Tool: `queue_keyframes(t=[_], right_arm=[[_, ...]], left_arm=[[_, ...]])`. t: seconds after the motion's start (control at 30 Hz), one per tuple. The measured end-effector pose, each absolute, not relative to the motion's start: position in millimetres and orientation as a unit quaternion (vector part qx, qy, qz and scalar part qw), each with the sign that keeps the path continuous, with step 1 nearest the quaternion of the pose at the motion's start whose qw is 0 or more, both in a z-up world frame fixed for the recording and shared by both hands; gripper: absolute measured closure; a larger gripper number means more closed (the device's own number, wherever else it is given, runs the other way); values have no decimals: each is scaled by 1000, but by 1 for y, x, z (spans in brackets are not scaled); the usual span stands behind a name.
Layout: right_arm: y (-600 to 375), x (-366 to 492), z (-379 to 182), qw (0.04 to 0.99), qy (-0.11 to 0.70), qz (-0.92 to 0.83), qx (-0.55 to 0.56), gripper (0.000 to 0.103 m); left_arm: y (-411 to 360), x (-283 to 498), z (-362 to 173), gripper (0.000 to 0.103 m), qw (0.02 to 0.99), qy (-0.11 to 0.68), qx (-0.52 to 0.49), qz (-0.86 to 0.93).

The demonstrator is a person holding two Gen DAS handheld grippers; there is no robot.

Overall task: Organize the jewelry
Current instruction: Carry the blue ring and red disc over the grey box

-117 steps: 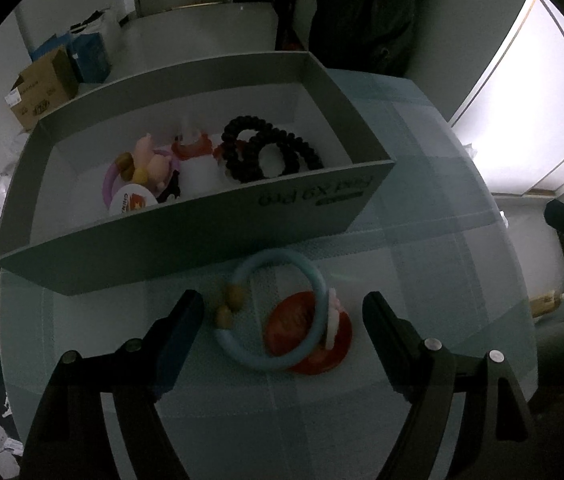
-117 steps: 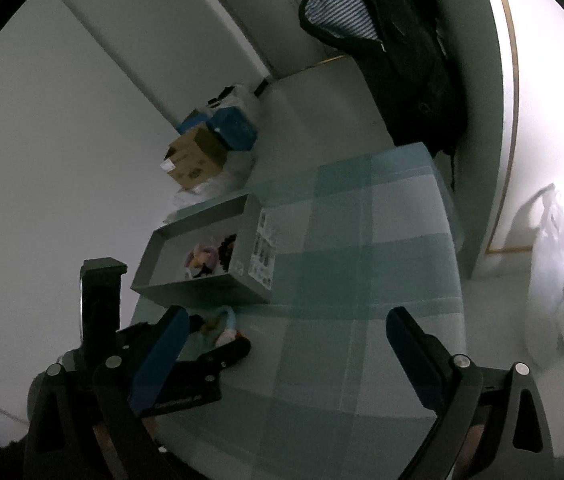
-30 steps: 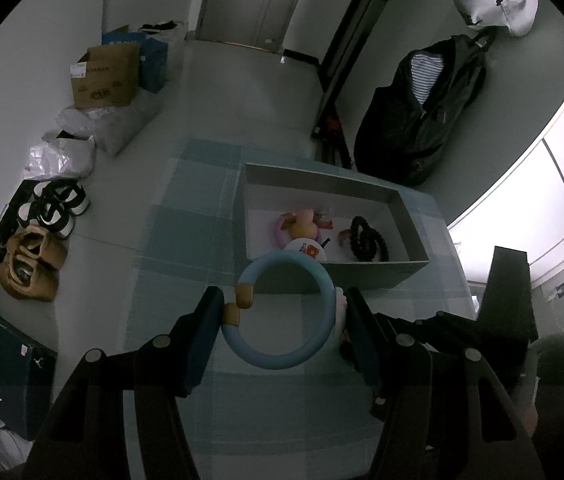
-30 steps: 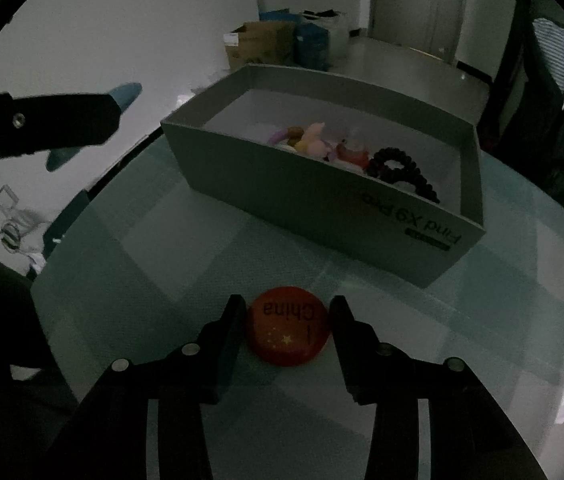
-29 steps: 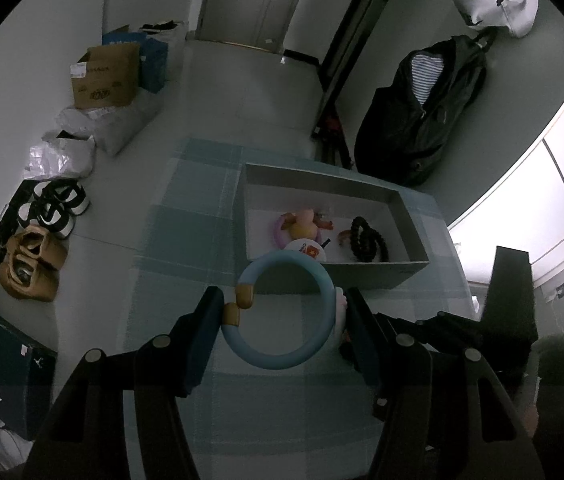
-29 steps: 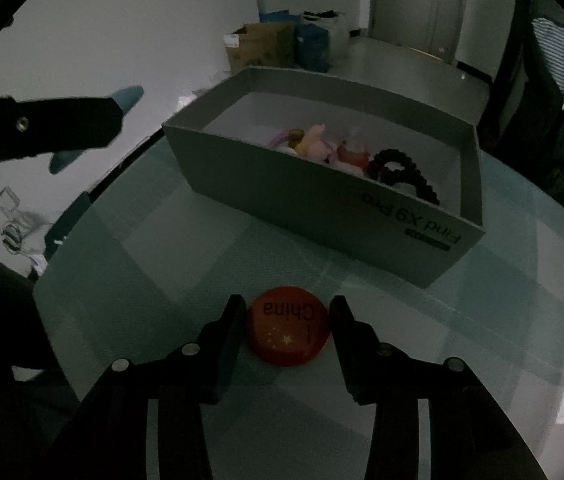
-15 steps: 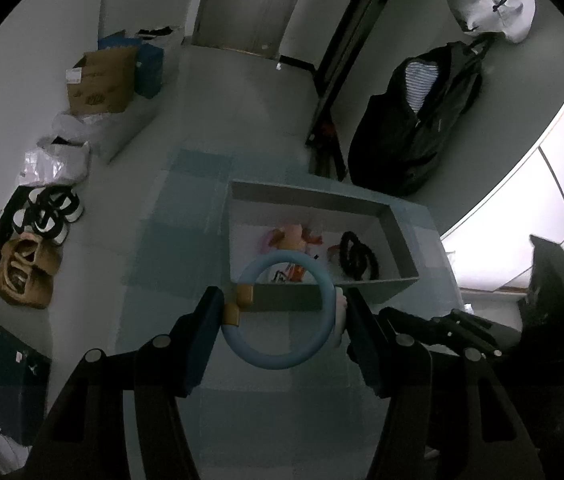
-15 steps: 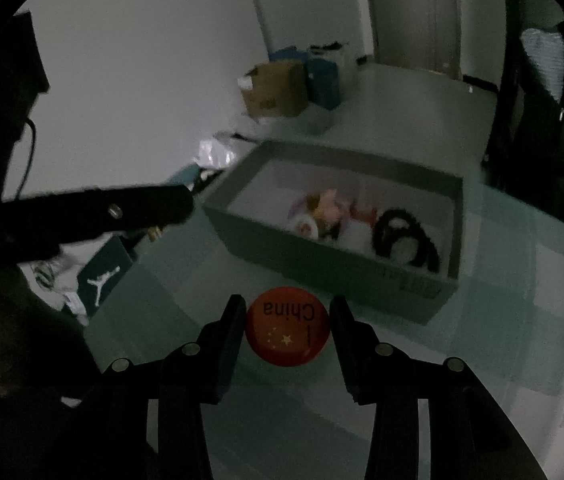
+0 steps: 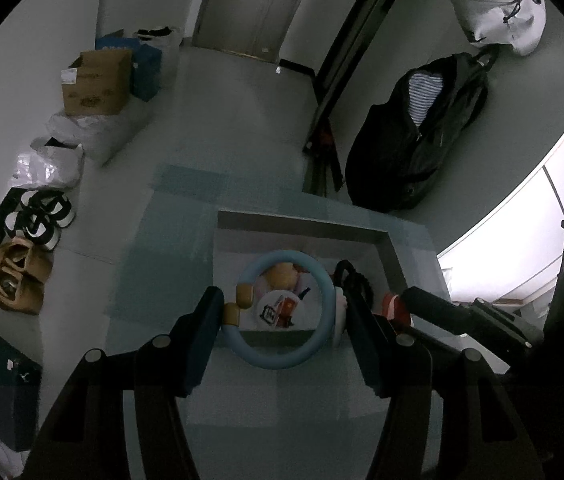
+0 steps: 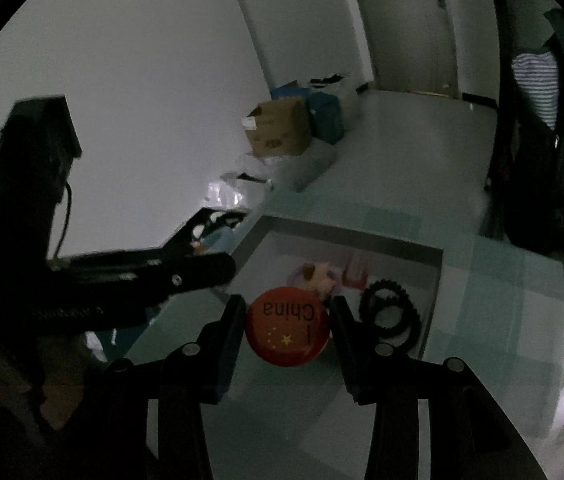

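Observation:
My left gripper (image 9: 282, 312) is shut on a light blue ring bracelet (image 9: 324, 336) with two wooden beads and holds it high above the grey box (image 9: 396, 264). My right gripper (image 10: 287, 326) is shut on a round red China badge (image 10: 287, 332), also raised above the box (image 10: 438, 280). The box holds a black bead bracelet (image 10: 392, 314), a pink figure (image 10: 318, 276) and a white badge (image 9: 276, 312). The red badge (image 9: 392, 306) and right gripper show at the right of the left wrist view.
The box stands on a table with a teal checked cloth (image 9: 170, 240). Cardboard boxes (image 9: 96, 80), bags and shoes (image 9: 40, 220) lie on the floor at left. A black jacket (image 9: 422, 136) hangs at the back right.
Both grippers have lifted their items higher and moved forward over the box. The blue ring now overlaps the box's inside in the left wrist view.

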State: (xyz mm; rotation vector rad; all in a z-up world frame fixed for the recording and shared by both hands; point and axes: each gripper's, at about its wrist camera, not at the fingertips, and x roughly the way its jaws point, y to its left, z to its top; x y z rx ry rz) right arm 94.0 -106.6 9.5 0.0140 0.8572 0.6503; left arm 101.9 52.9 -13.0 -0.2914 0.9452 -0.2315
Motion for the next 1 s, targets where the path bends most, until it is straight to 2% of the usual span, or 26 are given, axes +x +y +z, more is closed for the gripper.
queue_keyframes(t=[1.0], right_arm=[[-139, 154, -7, 848, 442, 274, 106, 61]], left_arm=[[32, 147, -36, 47, 852, 490, -141, -115]])
